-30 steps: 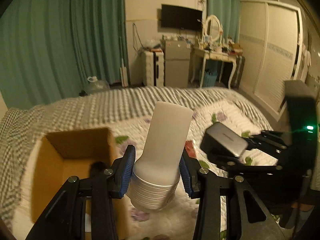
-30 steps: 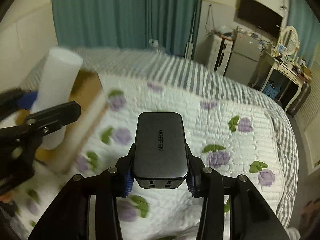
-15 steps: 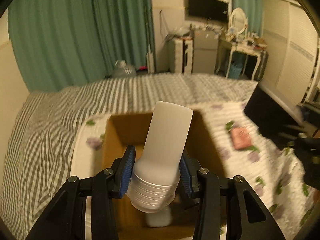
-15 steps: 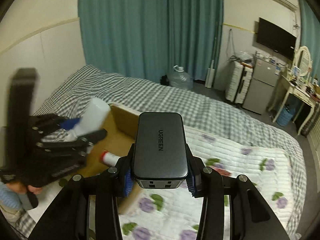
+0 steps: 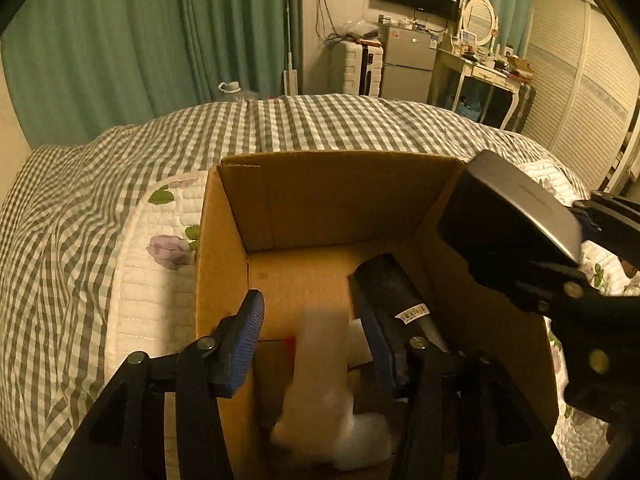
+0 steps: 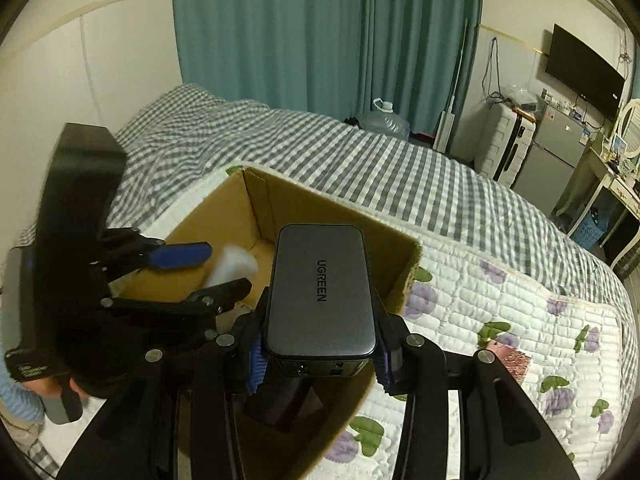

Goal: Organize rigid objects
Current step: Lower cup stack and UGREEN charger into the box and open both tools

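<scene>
The left gripper (image 5: pixel 310 336) hangs over the open cardboard box (image 5: pixel 320 196) on the bed (image 5: pixel 80 208). Its jaws have just been opening and now stand apart, and the white bottle (image 5: pixel 320 364), blurred, sits loose between them, clear of both pads, down inside the box. The right gripper (image 6: pixel 320 356) is clamped on a grey charger (image 6: pixel 320 288) above the box's near edge.

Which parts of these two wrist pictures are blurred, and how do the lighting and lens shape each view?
Left wrist view: warm, dim light; the white bottle in the cardboard box is smeared by motion blur, while the left gripper looks sharp. Right wrist view: the grey charger is crisp with readable lettering, and the bottle is blurred. Both views: fisheye bending, dark corners.
</scene>
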